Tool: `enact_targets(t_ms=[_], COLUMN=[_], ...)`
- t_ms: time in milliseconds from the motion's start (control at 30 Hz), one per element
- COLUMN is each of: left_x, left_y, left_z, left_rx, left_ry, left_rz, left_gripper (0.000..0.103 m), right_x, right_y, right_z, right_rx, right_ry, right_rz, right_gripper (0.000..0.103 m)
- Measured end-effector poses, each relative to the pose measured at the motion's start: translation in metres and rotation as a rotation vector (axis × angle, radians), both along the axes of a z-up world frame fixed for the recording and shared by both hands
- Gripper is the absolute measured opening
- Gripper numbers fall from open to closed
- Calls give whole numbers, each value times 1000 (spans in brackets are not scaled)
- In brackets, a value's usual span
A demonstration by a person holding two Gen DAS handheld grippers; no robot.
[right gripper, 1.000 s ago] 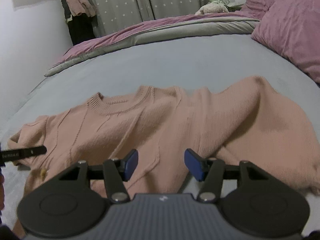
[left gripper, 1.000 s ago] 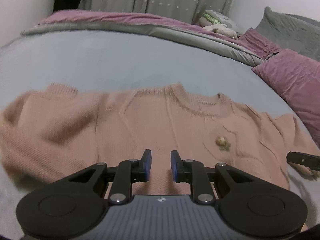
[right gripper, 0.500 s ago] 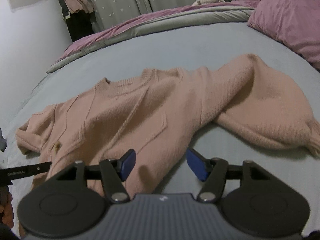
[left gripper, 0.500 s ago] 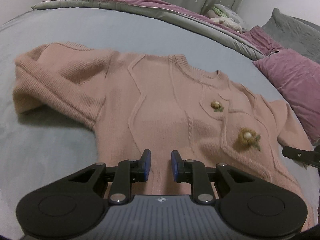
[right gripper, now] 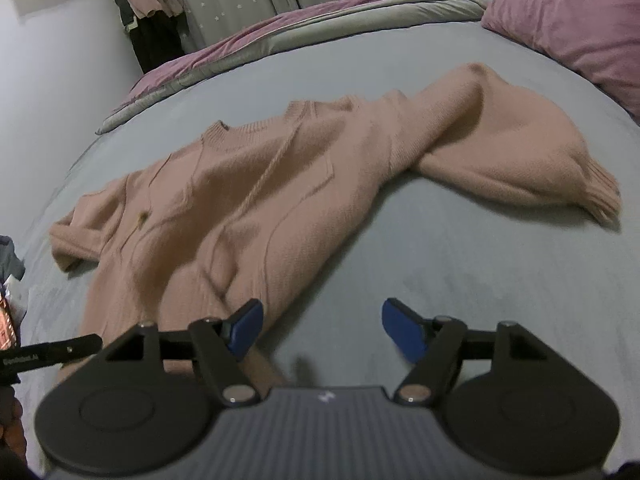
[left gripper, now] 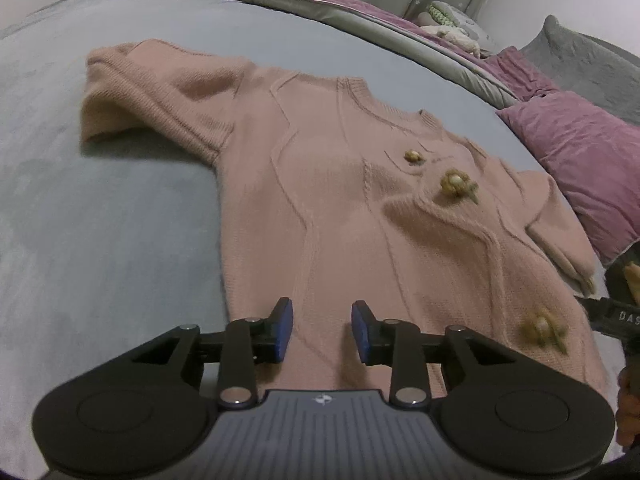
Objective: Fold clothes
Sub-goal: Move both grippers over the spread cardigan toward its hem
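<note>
A pink knit sweater [left gripper: 340, 208] with small knitted flowers lies face up on the grey-blue bed [left gripper: 100, 240], neckline away from me. In the left wrist view its left sleeve is bunched at the far left and the right sleeve is folded in near the pillow. My left gripper [left gripper: 322, 332] hovers over the hem, open with a narrow gap and nothing between the fingers. In the right wrist view the sweater [right gripper: 240, 208] runs diagonally, one sleeve stretched out to the right. My right gripper [right gripper: 322, 332] is wide open at the hem's corner, its left finger above the fabric and its right finger above bare sheet.
Purple pillows [left gripper: 580, 168] and a grey pillow [left gripper: 584, 60] lie along the right side. A rolled grey-and-purple duvet [right gripper: 280, 36] lines the far edge. Dark clothes [right gripper: 152, 28] hang by the wall. The bed's edge is just under me.
Both views have drawn back toward the sweater's hem, showing more of the garment. The right gripper's fingers have spread wider. The left gripper's gap is about the same.
</note>
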State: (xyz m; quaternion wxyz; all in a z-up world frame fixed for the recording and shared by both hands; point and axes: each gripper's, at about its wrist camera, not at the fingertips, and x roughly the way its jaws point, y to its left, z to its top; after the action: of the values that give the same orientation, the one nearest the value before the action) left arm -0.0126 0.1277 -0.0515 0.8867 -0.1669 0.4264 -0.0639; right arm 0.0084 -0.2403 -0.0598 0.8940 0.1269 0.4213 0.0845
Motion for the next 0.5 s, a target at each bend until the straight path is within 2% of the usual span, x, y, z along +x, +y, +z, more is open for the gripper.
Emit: enact_targets(t_ms=[267, 500], left_x=[-48, -84], left_y=[5, 8], left_z=[2, 5], left_rx=[-63, -102], left_ry=[-10, -50], left_rz=[12, 25], left_gripper=[32, 33], right_x=[-63, -104], right_y=[-17, -21], right_z=[3, -2], right_rx=[35, 57], right_ry=[-31, -20], right_rz=[-35, -50], right_gripper=[72, 72])
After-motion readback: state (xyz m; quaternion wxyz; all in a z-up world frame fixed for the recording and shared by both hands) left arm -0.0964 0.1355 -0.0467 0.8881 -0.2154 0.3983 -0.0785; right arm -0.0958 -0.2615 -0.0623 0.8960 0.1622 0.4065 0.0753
